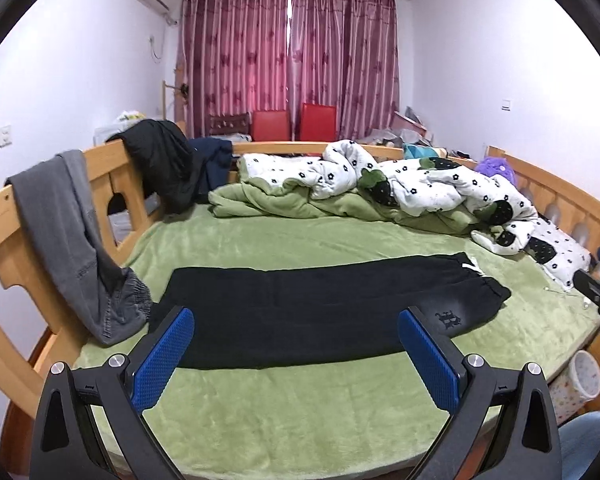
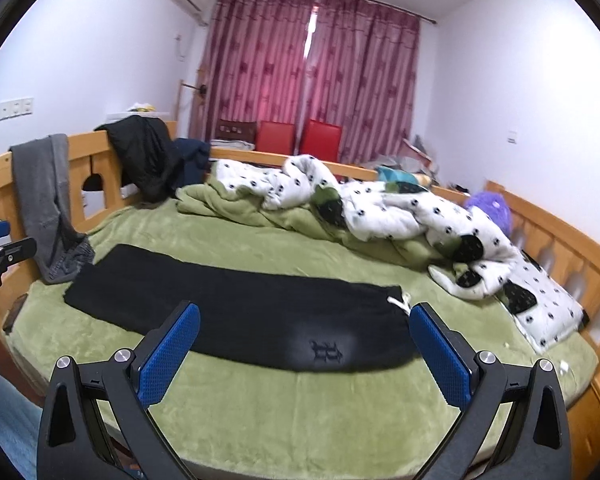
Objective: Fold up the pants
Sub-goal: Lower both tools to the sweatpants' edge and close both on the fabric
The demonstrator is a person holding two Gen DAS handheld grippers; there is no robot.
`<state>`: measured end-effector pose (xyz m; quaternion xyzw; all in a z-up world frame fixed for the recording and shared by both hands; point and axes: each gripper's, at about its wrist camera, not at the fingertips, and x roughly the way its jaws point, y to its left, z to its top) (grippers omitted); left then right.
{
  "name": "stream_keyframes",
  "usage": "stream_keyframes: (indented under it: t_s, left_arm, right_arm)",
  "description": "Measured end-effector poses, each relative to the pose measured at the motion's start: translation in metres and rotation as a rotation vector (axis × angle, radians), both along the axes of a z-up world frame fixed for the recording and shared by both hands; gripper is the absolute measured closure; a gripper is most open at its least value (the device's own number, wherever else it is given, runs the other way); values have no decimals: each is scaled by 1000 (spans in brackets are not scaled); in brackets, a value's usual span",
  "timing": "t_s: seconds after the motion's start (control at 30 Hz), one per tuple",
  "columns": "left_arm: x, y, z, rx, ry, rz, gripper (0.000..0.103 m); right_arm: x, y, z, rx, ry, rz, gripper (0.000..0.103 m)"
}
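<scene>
Both hand-held grippers (image 1: 296, 344) (image 2: 304, 340) hover spread above flat black pants (image 1: 320, 300).

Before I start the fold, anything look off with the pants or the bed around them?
The pants lie flat, one leg on the other. Both grippers are open above the blanket. Two things stand out: the grey garment hanging off the rail touches the cuff end, and the white drawstring sticks out at the waist.

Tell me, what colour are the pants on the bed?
Black pants, with a white drawstring; right wrist view shows it best.
</scene>
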<state>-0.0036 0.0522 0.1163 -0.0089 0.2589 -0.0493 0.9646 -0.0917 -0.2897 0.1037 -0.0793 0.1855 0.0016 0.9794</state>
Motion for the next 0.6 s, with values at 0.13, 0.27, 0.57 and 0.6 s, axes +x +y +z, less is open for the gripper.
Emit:
stream_keyframes:
  t_s: [0.13,0.27,0.57,0.6]
  left_arm:
    - [11,9,-14,-107,44,-45,0]
    - [32,15,-55,-204,124,-60,1]
    - [66,16,-138,-68,176,-28,1]
    - [69,15,-142,-20,189,-13,1]
  right_arm:
    - [28,-10,-2,42,22,12,0]
    - [66,-25,-31,184,99,27,0]
    - [135,-43,-111,426,176,-43,0]
    - [145,-41,-118,417,218,-51,0]
